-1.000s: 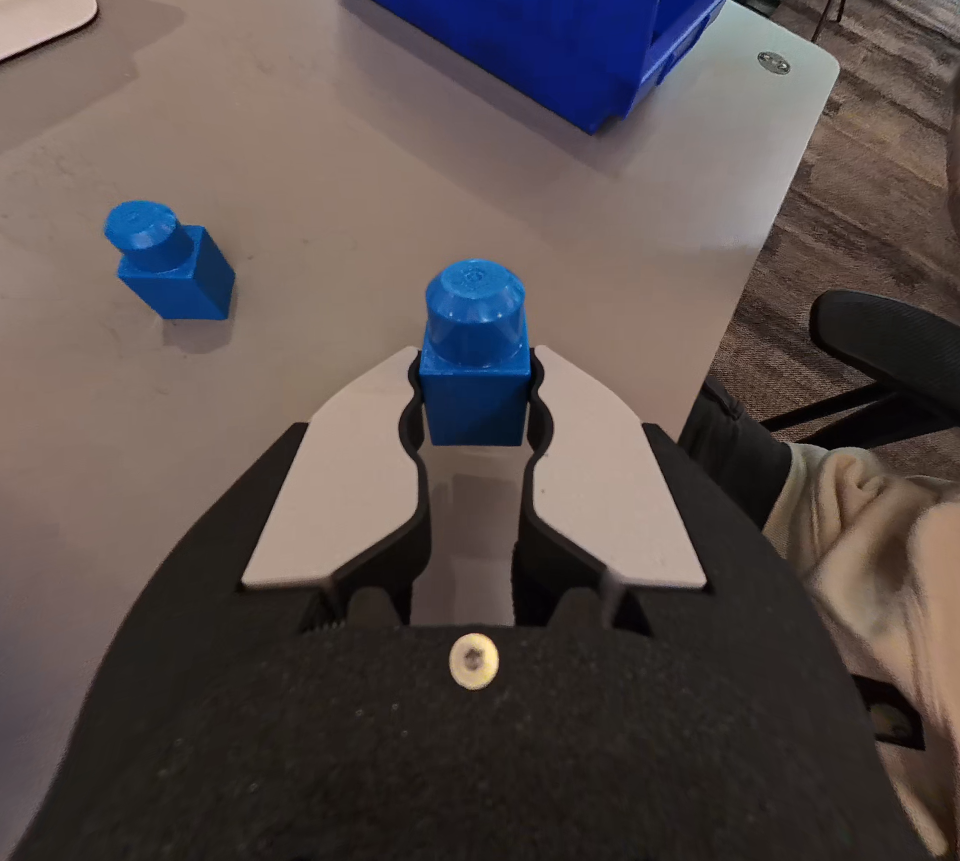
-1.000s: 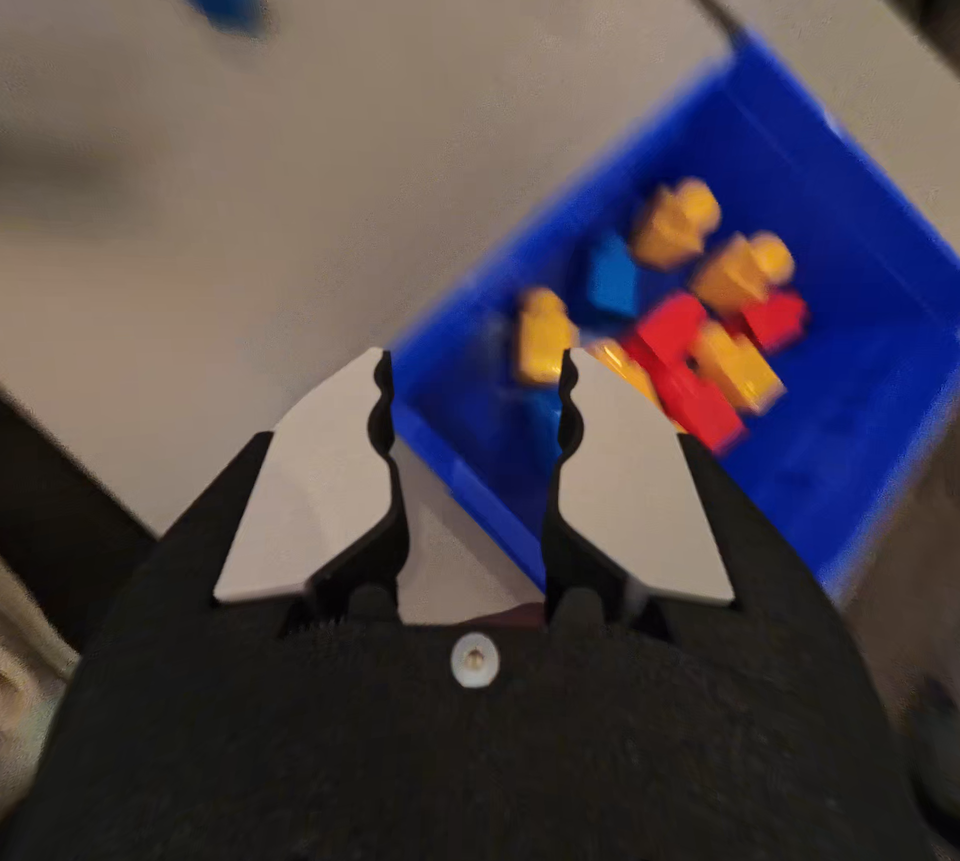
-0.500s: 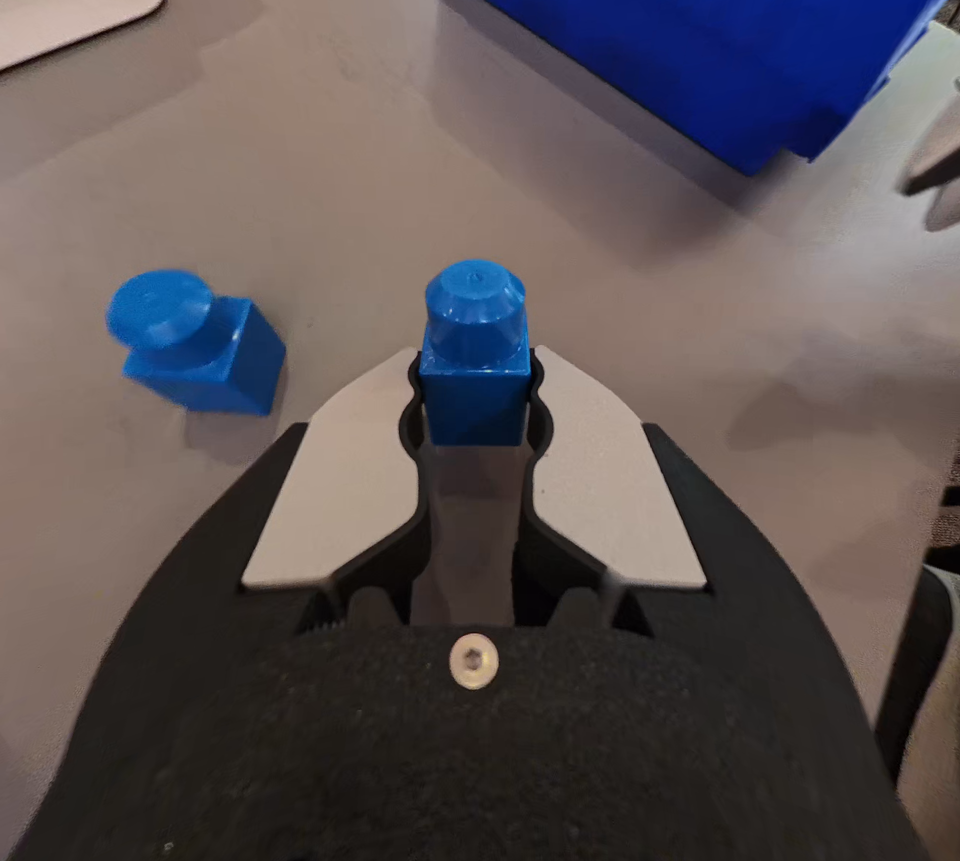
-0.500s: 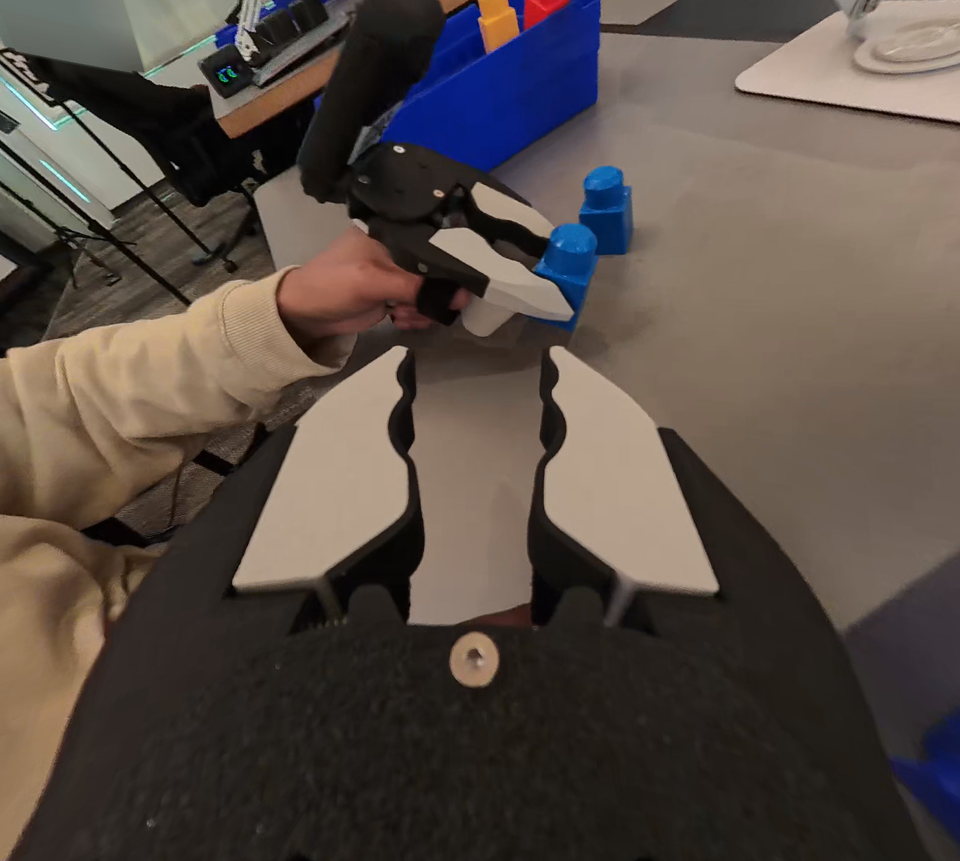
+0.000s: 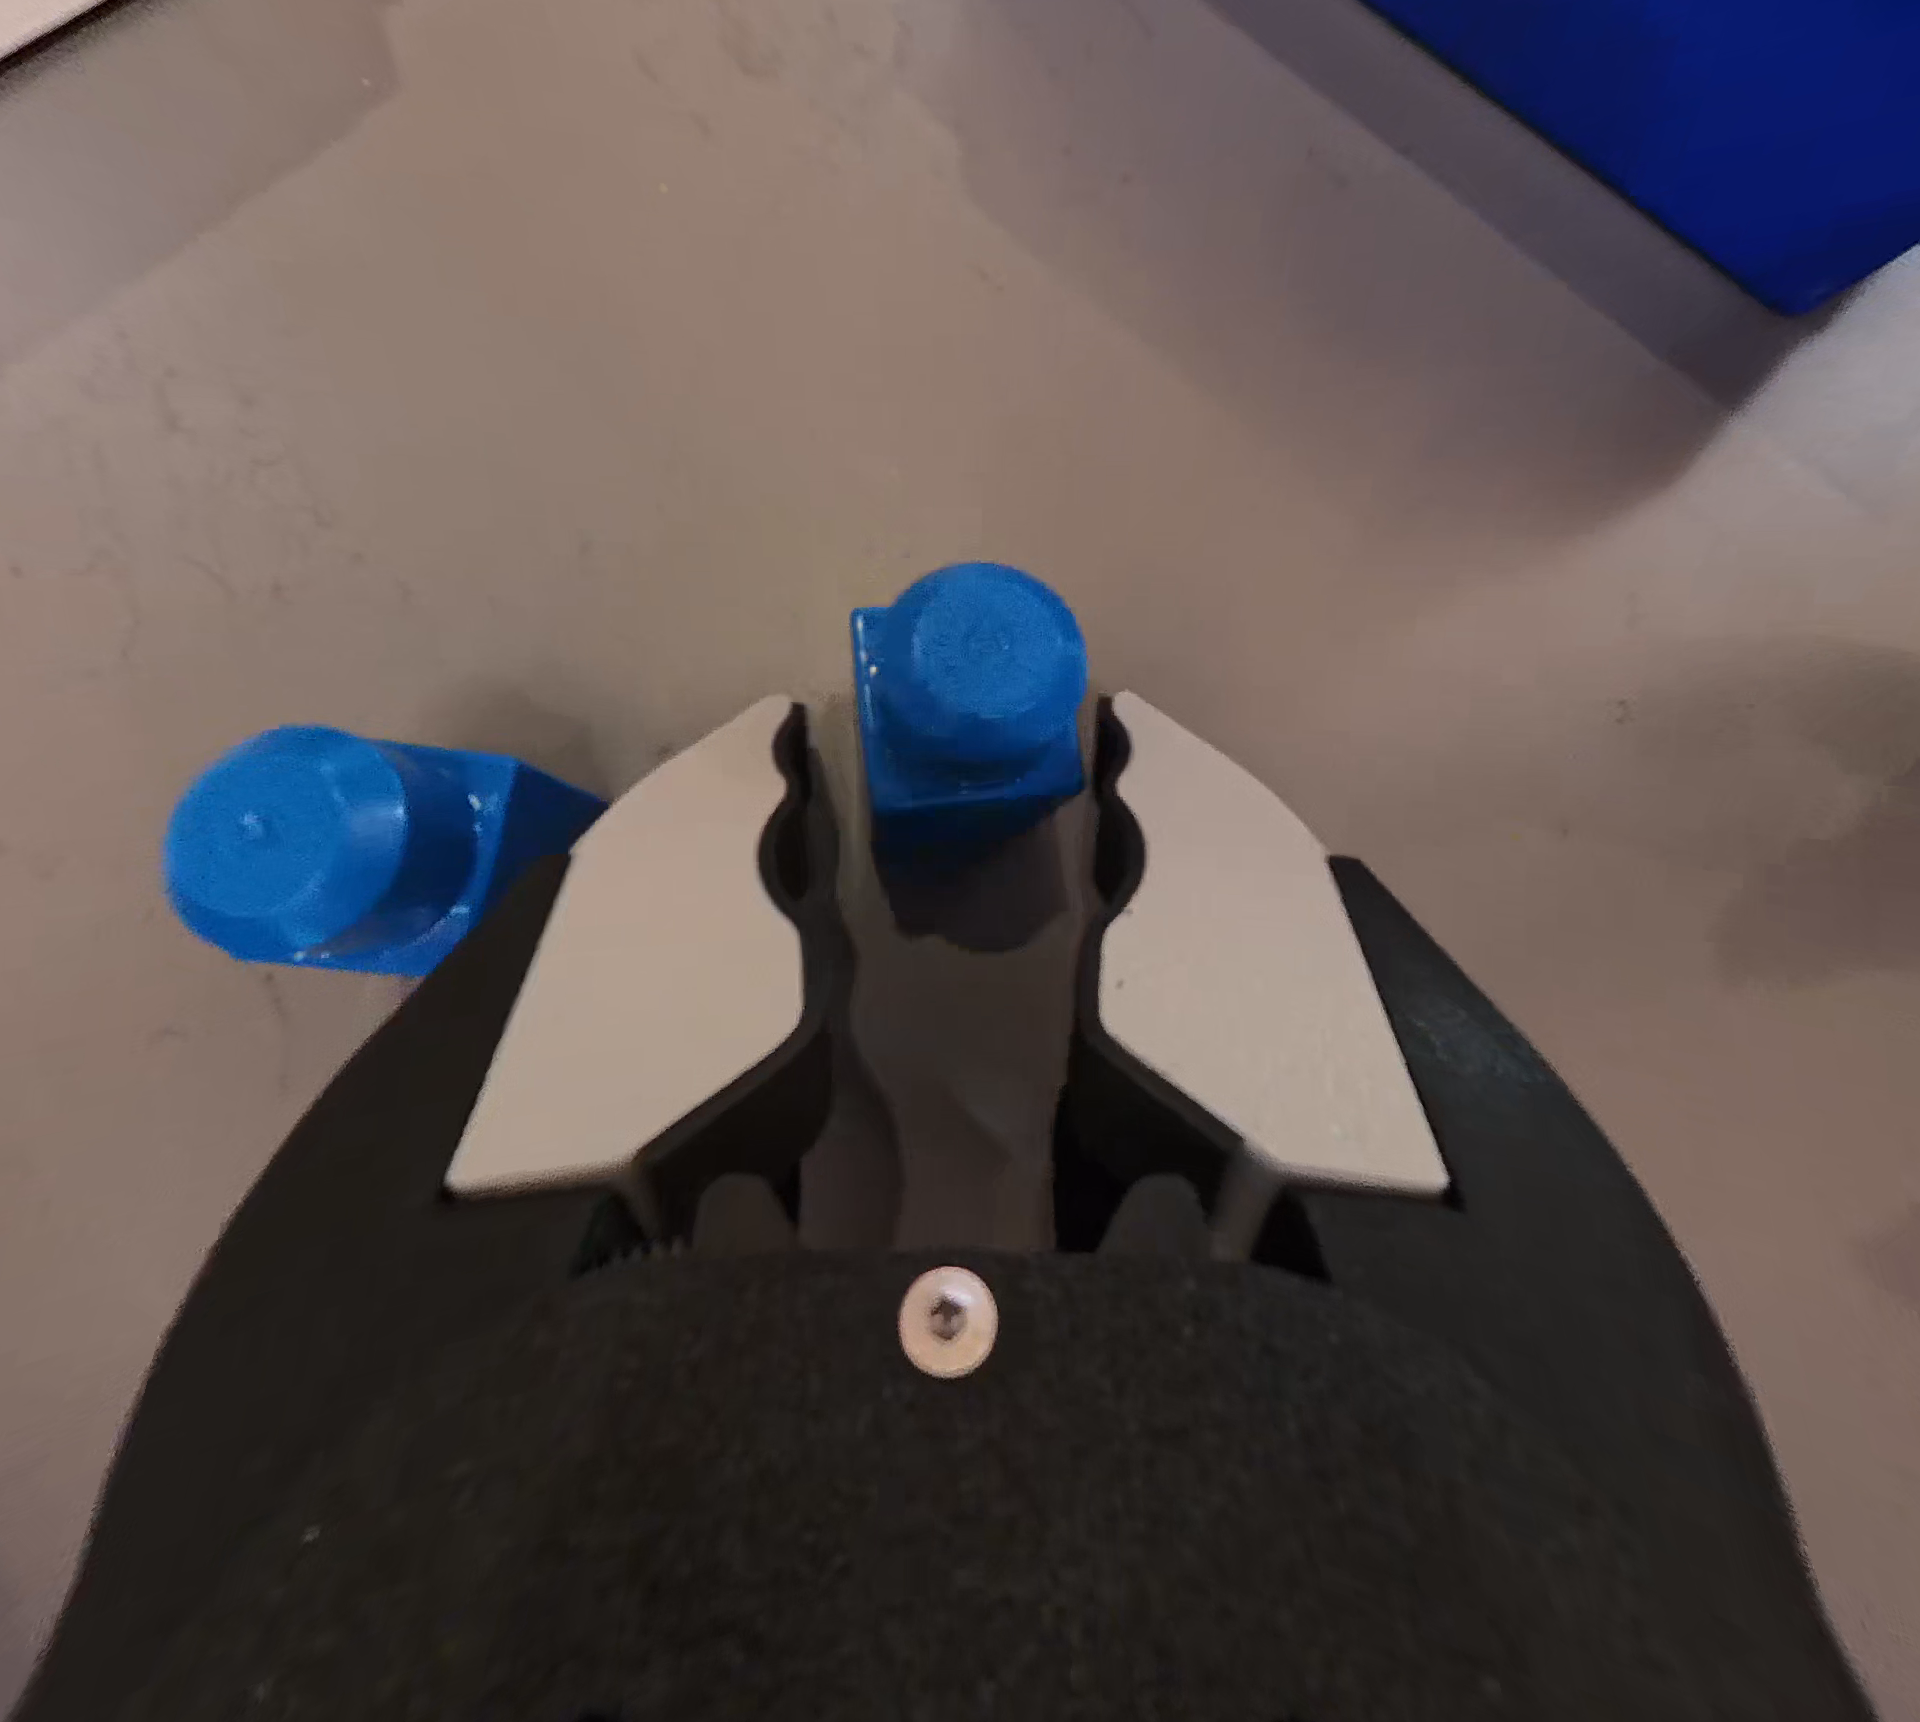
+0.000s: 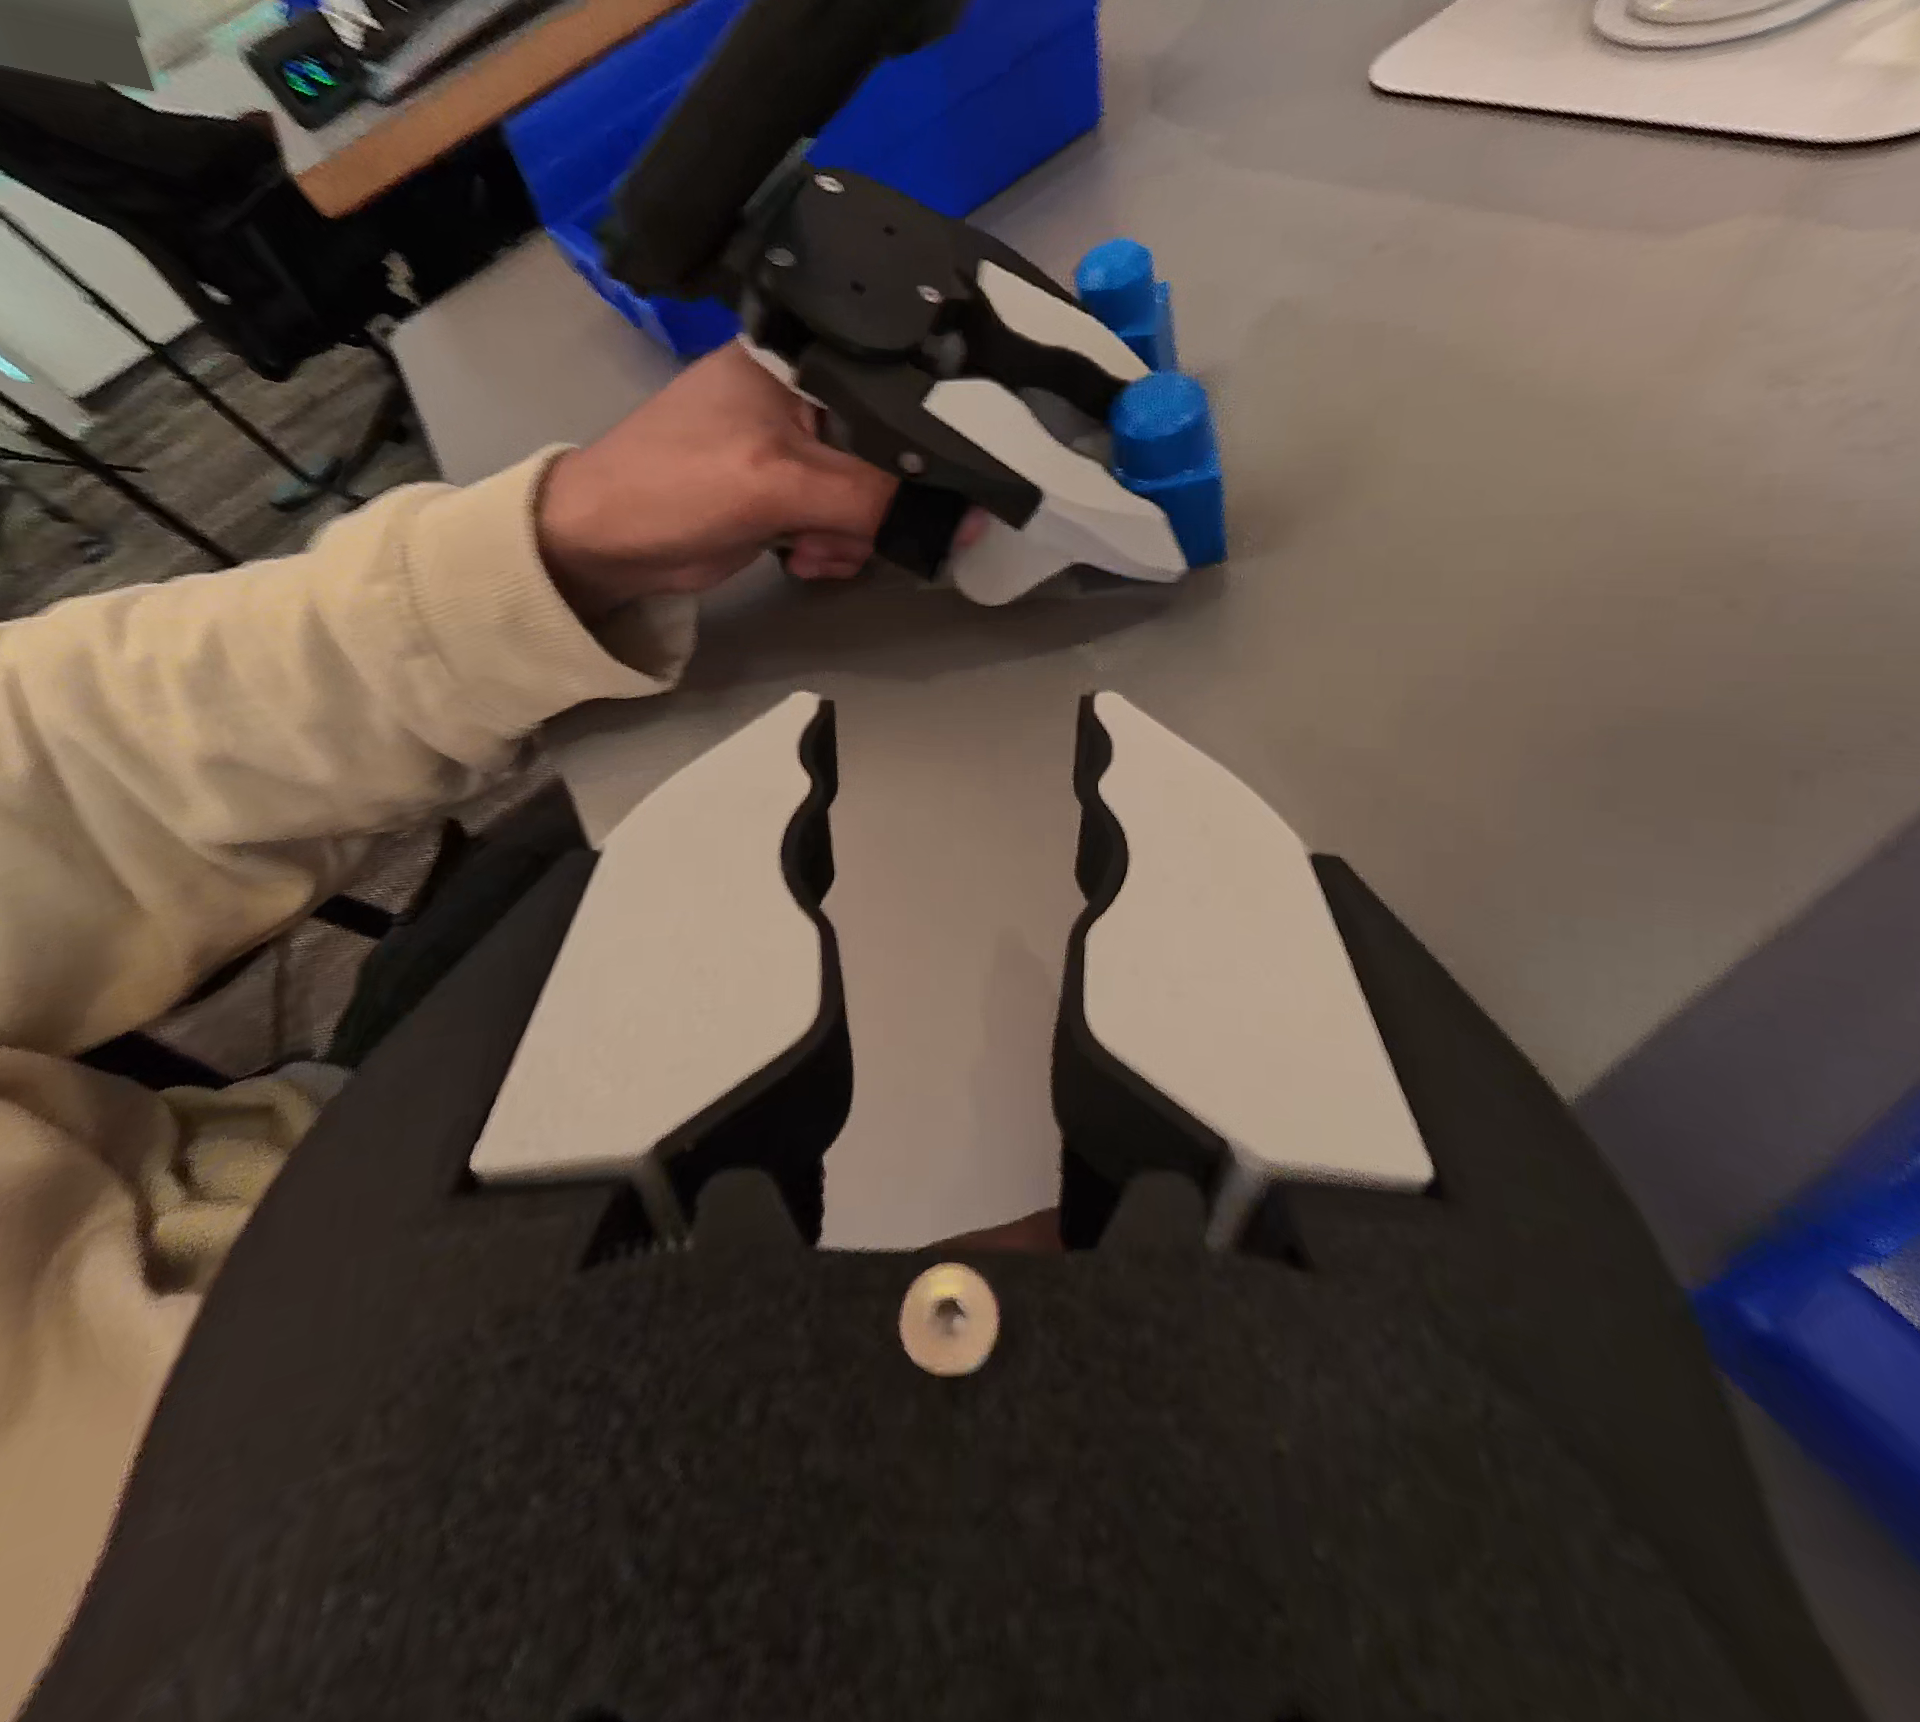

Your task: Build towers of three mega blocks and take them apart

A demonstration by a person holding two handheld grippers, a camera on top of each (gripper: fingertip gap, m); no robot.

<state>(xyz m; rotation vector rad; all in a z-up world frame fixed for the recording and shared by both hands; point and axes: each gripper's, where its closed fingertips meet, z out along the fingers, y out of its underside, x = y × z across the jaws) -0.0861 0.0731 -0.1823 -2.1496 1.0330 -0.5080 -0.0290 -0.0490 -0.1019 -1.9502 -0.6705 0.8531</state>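
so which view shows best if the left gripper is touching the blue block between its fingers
The left wrist view: the blue block stands between open fingers, gaps showing on both sides. In the right wrist view a near finger hides them.

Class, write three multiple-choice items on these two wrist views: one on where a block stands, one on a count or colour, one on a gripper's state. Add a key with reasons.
1. The blue block between the left gripper fingers rests:
A on the grey table
B in the blue bin
C on another block

2. Loose blocks on the table:
A one red
B two blue
C three yellow

3. The right gripper is:
A shut on a block
B open, with nothing between its fingers
C out of view

Key: A, it stands upright on the table; B, a second block stands beside it; B, only table shows between its fingers.
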